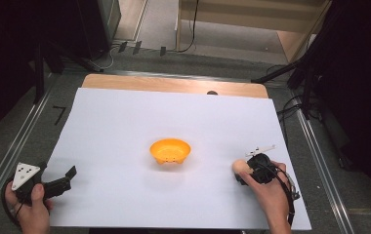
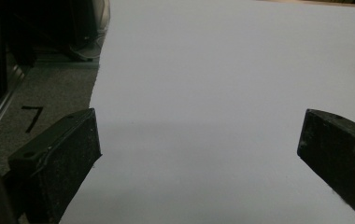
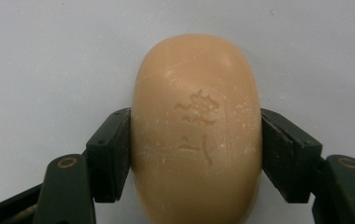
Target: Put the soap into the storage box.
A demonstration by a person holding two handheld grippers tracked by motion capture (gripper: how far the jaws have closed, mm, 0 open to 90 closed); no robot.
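A peach-coloured oval bar of soap [image 3: 196,130] with a stamped mark lies on the white sheet, and my right gripper [image 3: 196,154] is shut on it, both black pads pressing its sides. From above, the soap [image 1: 240,166] shows at the tip of the right gripper [image 1: 247,171], right of an orange bowl [image 1: 170,150] in the middle of the sheet. My left gripper [image 1: 69,176] rests at the sheet's near left edge. Its jaws stand wide apart over bare white sheet [image 2: 203,116], left gripper [image 2: 199,149] open with nothing between them.
The white sheet [image 1: 125,126] covers a wooden table whose far edge [image 1: 174,84] shows beyond it. Metal rails run along both sides, with dark stands and cables on the floor behind and to the right.
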